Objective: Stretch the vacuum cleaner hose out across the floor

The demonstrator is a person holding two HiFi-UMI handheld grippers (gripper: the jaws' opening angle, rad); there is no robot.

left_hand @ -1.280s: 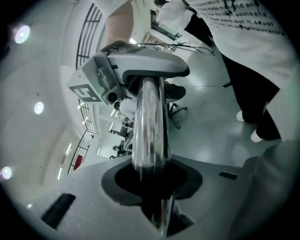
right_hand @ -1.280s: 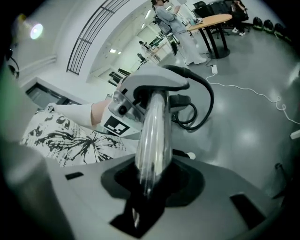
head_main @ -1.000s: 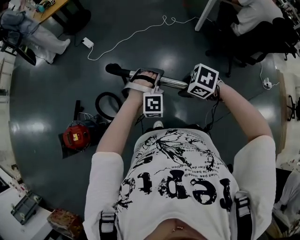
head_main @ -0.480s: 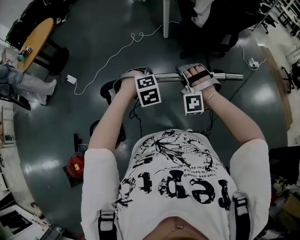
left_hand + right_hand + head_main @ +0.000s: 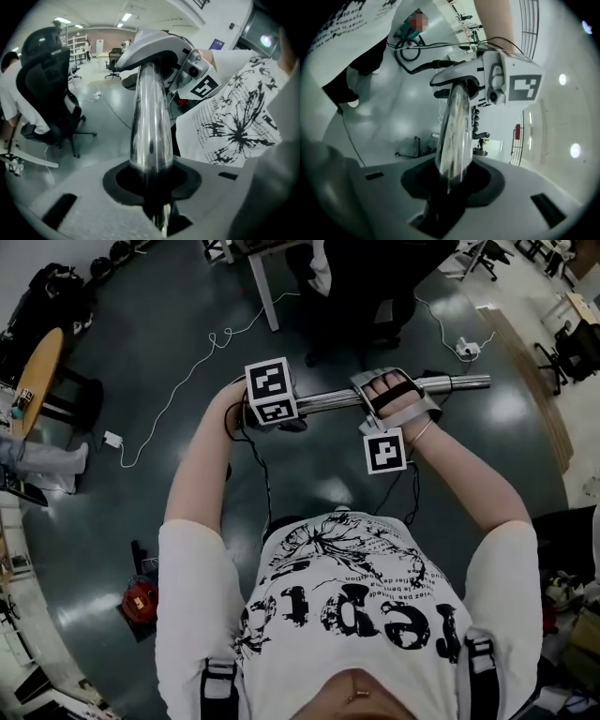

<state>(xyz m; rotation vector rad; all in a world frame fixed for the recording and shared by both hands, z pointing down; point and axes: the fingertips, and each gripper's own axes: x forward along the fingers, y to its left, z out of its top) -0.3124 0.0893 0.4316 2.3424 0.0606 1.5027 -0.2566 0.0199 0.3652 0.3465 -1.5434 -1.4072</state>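
Observation:
I hold the vacuum's chrome tube (image 5: 328, 403) level in front of me, above the dark floor. My left gripper (image 5: 286, 412) is shut on its left part, next to the black handle end. My right gripper (image 5: 398, 396) is shut on it further right, and its jaws have just been closing on the tube. The tube's free end (image 5: 473, 382) sticks out to the right. In the left gripper view the tube (image 5: 150, 126) runs out from between the jaws; the right gripper view shows the same tube (image 5: 453, 136). The black hose (image 5: 408, 52) loops behind it. The red vacuum cleaner (image 5: 139, 599) sits on the floor at lower left.
A white cable (image 5: 187, 381) with an adapter (image 5: 112, 439) trails over the floor at left. A table leg (image 5: 262, 287) and a seated person (image 5: 347, 287) are ahead. A round wooden table (image 5: 37, 371) stands far left, a power strip (image 5: 466, 348) and planks (image 5: 534, 371) at right.
Both grippers have swung round with the tube, away from the red vacuum cleaner, which now lies further down and left in the head view. The tube's free end now points right.

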